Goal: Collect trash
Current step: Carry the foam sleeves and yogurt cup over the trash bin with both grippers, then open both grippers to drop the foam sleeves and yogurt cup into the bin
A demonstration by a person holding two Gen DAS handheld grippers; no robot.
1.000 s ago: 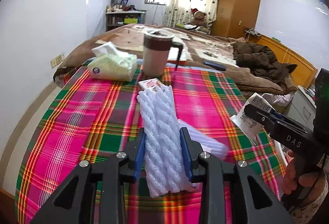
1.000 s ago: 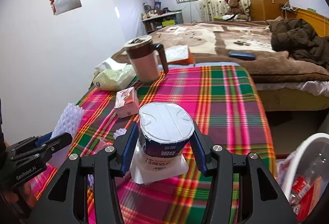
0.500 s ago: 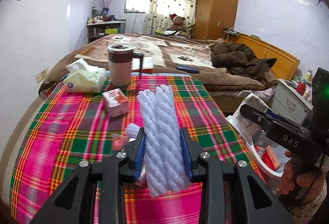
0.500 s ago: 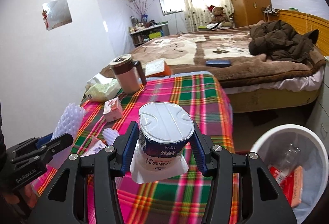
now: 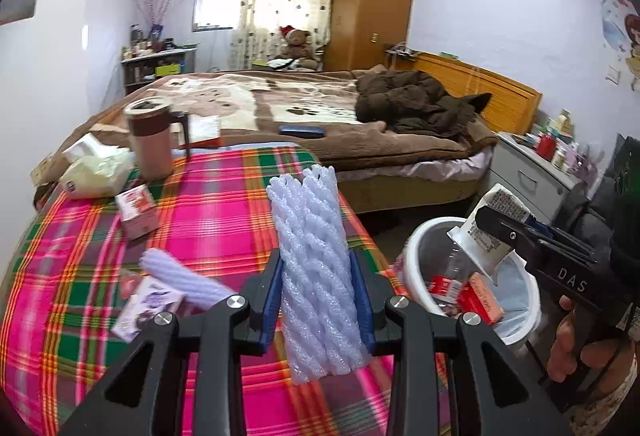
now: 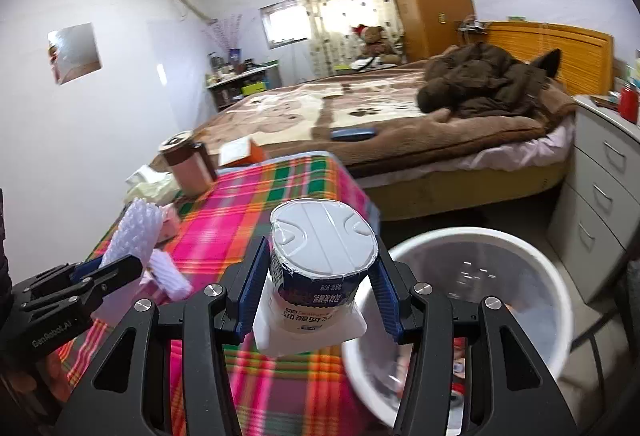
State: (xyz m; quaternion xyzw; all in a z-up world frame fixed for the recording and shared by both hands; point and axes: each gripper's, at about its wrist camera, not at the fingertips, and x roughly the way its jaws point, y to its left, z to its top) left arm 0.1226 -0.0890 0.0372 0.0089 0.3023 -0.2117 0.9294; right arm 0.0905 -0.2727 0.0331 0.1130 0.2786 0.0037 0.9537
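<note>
Two grippers: both are loaded, each clenched on one piece of trash.
Right gripper (image 6: 318, 300): grasps a sealed yogurt cup (image 6: 320, 268) by its sides, foil lid facing the camera, held at the near rim of the white bin (image 6: 520, 240).
Left gripper (image 5: 316, 300): grasps a foam sleeve (image 5: 316, 264) upright between its blue pads, above the counter's (image 5: 224, 204) right edge, beside the bin (image 5: 416, 256).
Bin: stands on the floor just off the counter's corner, lined with a bag, with red and orange wrappers already inside.
Counter: a second foam sleeve (image 5: 180, 278), a small purple packet (image 5: 146, 304) and a small red box (image 5: 138, 210) remain on the plaid cloth, near a mug (image 5: 150, 136) and a tissue pack (image 5: 96, 176).
Step in hand: carrying both pieces to the bin, judged from their positions.
Next move: bring the cup fully over the opening, then part the fingers; the sleeve follows the same way.
</note>
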